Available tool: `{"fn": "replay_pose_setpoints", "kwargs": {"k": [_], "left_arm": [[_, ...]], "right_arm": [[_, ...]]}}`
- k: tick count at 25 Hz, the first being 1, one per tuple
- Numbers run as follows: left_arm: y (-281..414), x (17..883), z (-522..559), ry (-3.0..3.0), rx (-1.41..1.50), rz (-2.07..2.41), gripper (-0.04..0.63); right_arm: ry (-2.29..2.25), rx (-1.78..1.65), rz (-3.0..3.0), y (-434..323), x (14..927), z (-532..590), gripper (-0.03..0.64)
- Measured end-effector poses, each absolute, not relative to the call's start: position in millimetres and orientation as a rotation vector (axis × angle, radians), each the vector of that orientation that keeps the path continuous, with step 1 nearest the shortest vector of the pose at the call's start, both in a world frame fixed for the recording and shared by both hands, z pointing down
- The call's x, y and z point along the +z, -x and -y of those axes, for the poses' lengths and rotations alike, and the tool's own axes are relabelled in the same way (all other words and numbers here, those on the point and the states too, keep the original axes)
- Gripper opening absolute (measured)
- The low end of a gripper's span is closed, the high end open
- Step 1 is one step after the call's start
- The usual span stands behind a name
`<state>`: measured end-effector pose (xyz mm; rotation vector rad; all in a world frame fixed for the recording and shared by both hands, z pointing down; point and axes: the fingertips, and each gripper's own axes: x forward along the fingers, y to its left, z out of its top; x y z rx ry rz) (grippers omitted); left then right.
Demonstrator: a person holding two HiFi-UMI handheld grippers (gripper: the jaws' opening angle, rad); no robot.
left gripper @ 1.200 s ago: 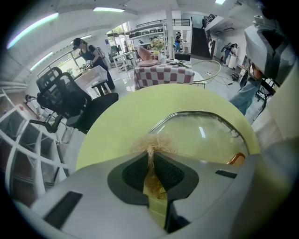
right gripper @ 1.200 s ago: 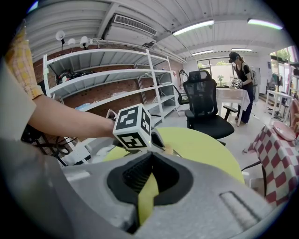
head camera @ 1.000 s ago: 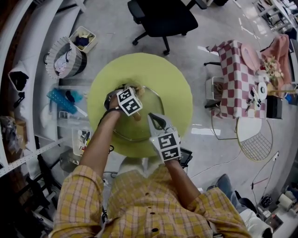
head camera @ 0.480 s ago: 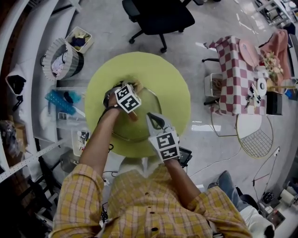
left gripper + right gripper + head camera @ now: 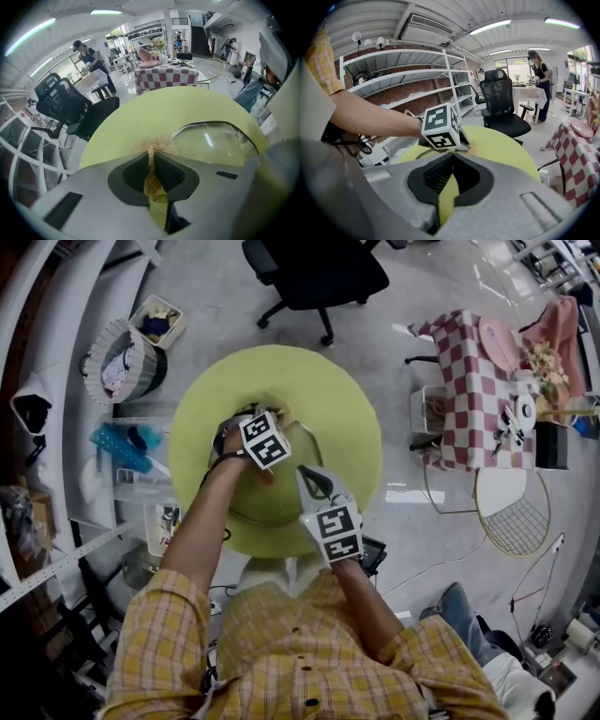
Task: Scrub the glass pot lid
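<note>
Glass lid (image 5: pixel 267 495): lies flat on the round yellow-green counter (image 5: pixel 328 399), in the centre of the head view.
Left claw (image 5: pixel 151 151): clenched on a tan, straw-like scrubber (image 5: pixel 157 144). The tuft sticks out past the tips, just beside the lid's metal rim at its upper-left side.
Right claw (image 5: pixel 451 157): tips pressed together at the lid's lower-right edge. Only yellow-green shows in the slot behind them, and I cannot tell whether the rim is pinched.
Markings: black-and-white square codes on the cube (image 5: pixel 337 531) that each claw carries. The left one's cube fills the centre of the right gripper view.
Shirt (image 5: pixel 281 652): yellow plaid, across the bottom of the head view.
Office chair (image 5: pixel 319 273): black, on the floor at top centre, beyond the counter.
Checked cloth (image 5: pixel 473 390): red and white, draped over a small table at upper right, well apart from the counter.
Basket (image 5: pixel 127 357): round, at upper left, holding crumpled fabric.
</note>
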<state>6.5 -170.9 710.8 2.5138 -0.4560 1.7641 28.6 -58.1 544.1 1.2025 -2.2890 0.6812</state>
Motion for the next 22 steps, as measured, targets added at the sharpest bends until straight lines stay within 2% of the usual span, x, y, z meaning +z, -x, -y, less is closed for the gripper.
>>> {"fn": "replay_pose_setpoints", "kwargs": {"k": [22], "left_arm": [[-11.3, 701.0, 129.0, -2.535, 1.831, 0.182, 0.038]], "right_arm": [[-1.206, 0.663, 2.301, -27.8, 536.0, 58.4, -0.002]]}}
